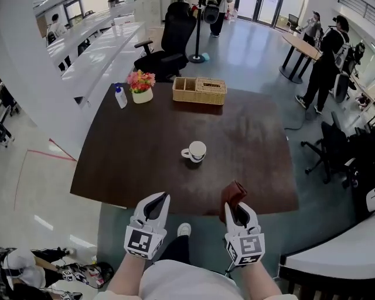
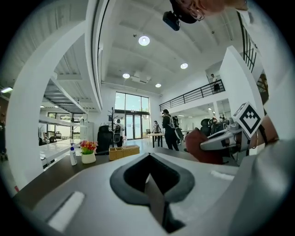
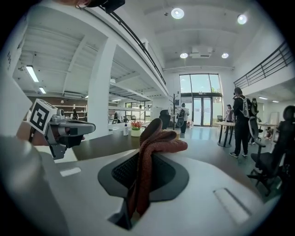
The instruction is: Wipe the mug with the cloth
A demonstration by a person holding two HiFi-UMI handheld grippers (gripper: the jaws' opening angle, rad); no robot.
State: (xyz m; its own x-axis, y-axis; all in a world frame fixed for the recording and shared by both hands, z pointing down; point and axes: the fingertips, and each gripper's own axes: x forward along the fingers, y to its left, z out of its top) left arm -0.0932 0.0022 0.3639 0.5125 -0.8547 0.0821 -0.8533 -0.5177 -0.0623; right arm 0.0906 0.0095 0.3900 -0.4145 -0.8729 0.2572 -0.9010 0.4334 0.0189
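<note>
At the worktop edge, right tongs clasp the cloth and left tongs sit clenched empty, short of the mug.

You stand at dark wooden table in tall white hall. Glossy grey floor ahead of you, long white counters to your left, black office chair beyond table, glass doors at far end, round ceiling lights overhead.

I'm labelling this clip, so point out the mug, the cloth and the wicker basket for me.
mug [image 1: 197, 150], head view, on its white body.
cloth [image 3: 159, 138], right gripper view, on its bunched reddish folds.
basket [image 1: 199, 98], head view, on its woven front wall.
</note>
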